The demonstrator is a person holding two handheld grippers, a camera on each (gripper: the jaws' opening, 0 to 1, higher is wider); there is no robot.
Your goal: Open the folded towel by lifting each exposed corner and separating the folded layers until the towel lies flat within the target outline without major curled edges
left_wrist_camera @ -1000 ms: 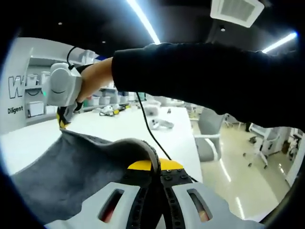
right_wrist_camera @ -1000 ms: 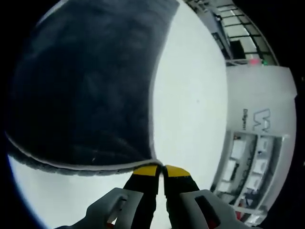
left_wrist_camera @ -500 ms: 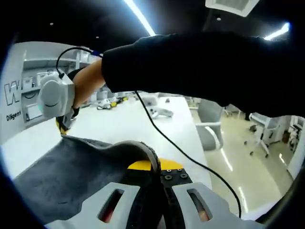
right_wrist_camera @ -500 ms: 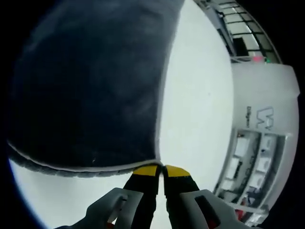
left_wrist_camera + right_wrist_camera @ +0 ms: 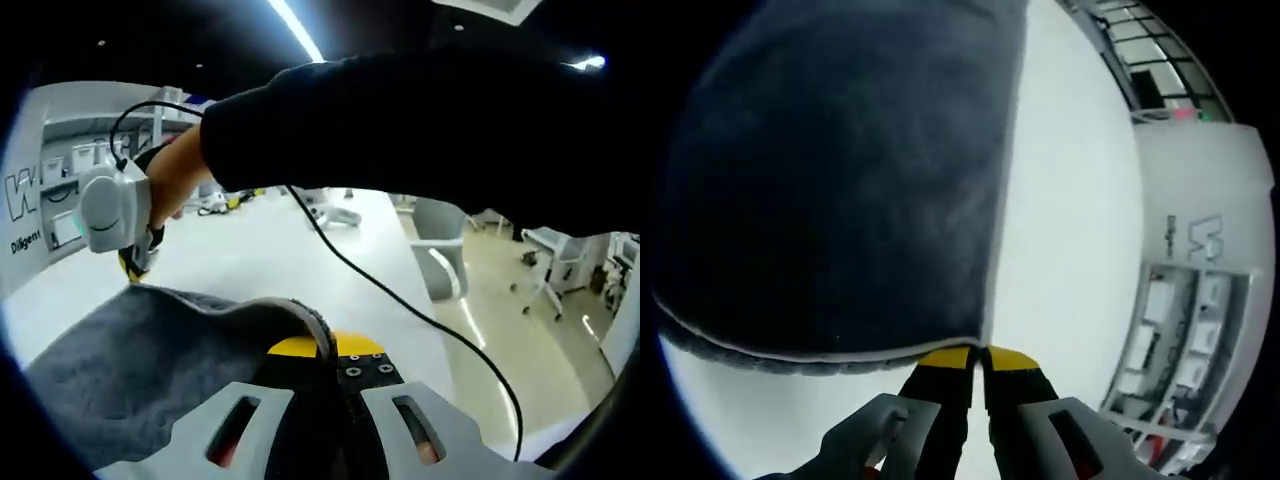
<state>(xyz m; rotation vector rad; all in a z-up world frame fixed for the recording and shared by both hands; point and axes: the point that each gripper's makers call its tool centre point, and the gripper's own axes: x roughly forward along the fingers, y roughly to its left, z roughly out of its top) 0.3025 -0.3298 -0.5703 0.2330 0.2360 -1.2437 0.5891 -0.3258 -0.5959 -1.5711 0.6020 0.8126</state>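
In the left gripper view, the left tool (image 5: 330, 352) has its yellow-tipped jaws pressed together on a corner of the grey towel (image 5: 150, 360), whose hemmed edge curls up over the jaw tips. From there the cloth spreads away to the left, raised above the white tabletop (image 5: 270, 260). At its far corner the right tool (image 5: 133, 262), a pale grey body with yellow tips, pinches the towel's edge, held by a person's hand (image 5: 175, 180) whose black sleeve (image 5: 430, 130) crosses the whole upper part of the view and blocks most of the room behind. A black cable (image 5: 400, 305) runs from that tool down across the tabletop towards the lower right. Farther back on the tabletop lie a white device (image 5: 335, 215) and some small yellow and black items (image 5: 225, 203), too small to identify. A grey office chair (image 5: 438, 250) stands just beside the tabletop's far edge, with a glossy floor (image 5: 500, 350) beyond it, and strip lights (image 5: 295, 28) run along the dark ceiling.

In the right gripper view, the right tool (image 5: 976, 358) is clamped on the towel (image 5: 830, 180) at its corner; the dark cloth covers the upper left, its pale hem running along the bottom edge. The tabletop (image 5: 1070, 220) lies to the right, and beyond it a white wall with lettering (image 5: 1200, 235) and shelves of boxes (image 5: 1165, 340)
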